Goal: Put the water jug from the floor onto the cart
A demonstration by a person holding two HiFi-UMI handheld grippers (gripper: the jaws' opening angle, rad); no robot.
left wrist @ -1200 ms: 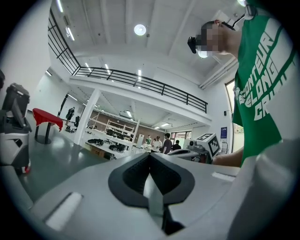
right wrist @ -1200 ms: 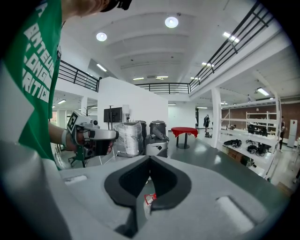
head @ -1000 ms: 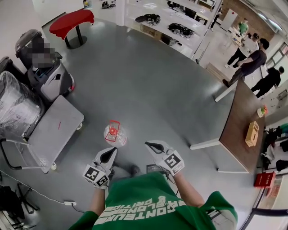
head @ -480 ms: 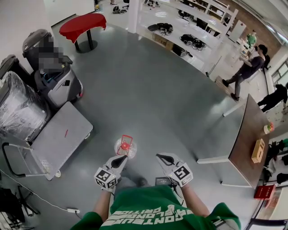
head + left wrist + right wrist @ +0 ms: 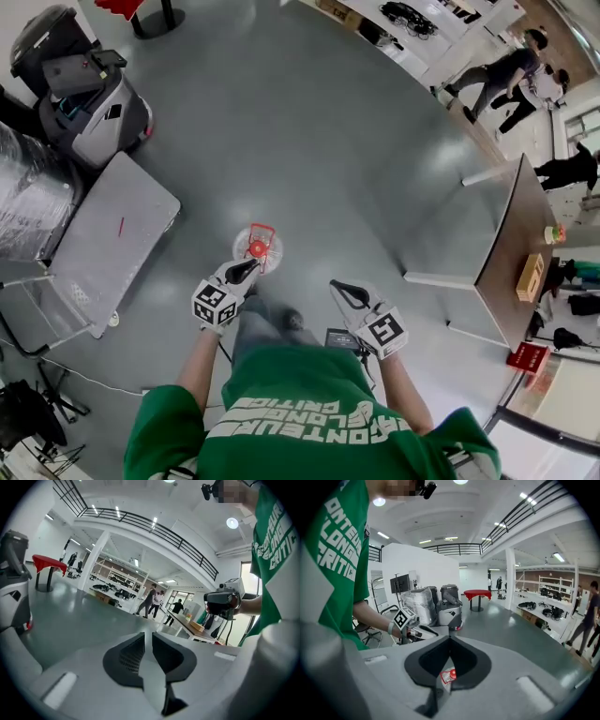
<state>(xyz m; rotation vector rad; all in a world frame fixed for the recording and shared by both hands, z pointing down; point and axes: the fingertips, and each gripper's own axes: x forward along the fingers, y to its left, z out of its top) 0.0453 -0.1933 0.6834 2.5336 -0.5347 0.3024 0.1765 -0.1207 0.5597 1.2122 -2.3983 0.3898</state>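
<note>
Now, left gripper (image 5: 251, 266): jaws just opening, narrow gap, empty; widen them before you reach the red handle (image 5: 263, 241) of the water jug (image 5: 251, 255), at frame centre.
Right gripper (image 5: 336, 286): closed, empty; hold it clear.

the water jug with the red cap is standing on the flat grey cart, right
Not on the cart. The water jug with the red cap stands on the floor, just in front of the person. The flat grey cart sits apart from it, off to the left. The head view shows this.
</note>
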